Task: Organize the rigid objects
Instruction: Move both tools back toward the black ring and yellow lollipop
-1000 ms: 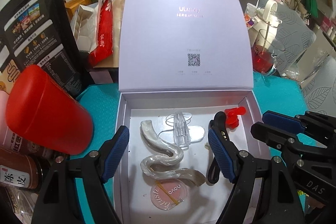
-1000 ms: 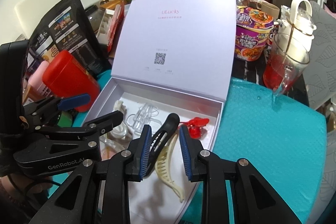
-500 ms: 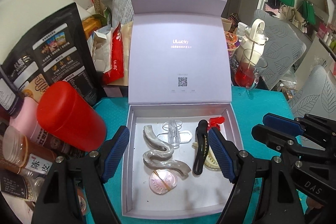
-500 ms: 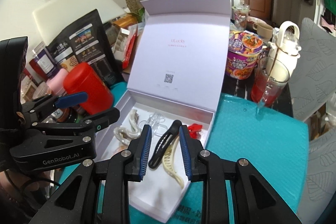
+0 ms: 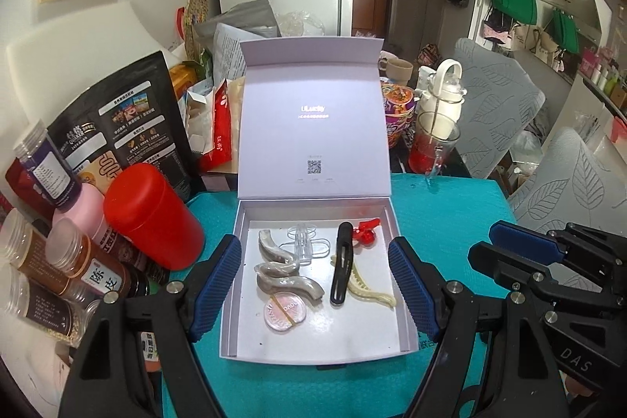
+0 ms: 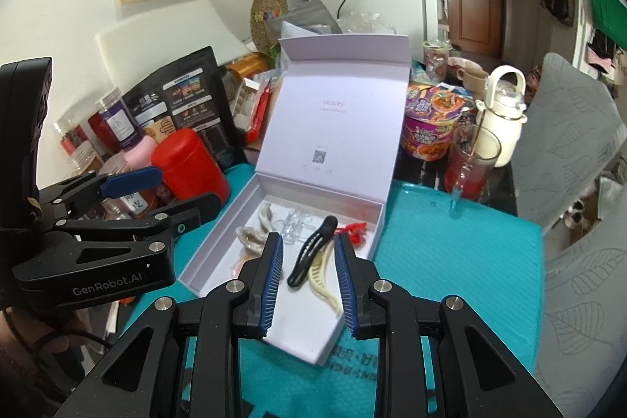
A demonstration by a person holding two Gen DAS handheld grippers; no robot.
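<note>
An open white box (image 5: 231, 285) sits on the teal mat with its lid upright. Inside lie a black hair clip (image 5: 341, 263), a cream claw clip (image 5: 368, 290), a small red clip (image 5: 364, 230), a clear clip (image 5: 305, 241), a grey marbled wavy clip (image 5: 282, 273) and a pink round compact (image 5: 285, 310). My left gripper (image 5: 313, 245) hovers above the box, open wide and empty. My right gripper (image 6: 307, 241) hangs over the box's near right corner. Its pads are almost together and hold nothing. It shows in the left wrist view at the right (image 5: 488, 241).
A red canister (image 5: 153, 218), spice jars (image 5: 78, 269) and a black pouch (image 5: 117, 128) crowd the left side. Behind the box on the right stand a noodle cup (image 5: 397, 112), a glass of red drink (image 5: 431, 151) and a white kettle (image 5: 443, 96). Teal mat (image 5: 450, 206) spreads to the right.
Both grippers have risen and drawn back from the box, which now looks smaller and lower in both views. Neither gripper's jaws have changed, and the clips lie where they were.
</note>
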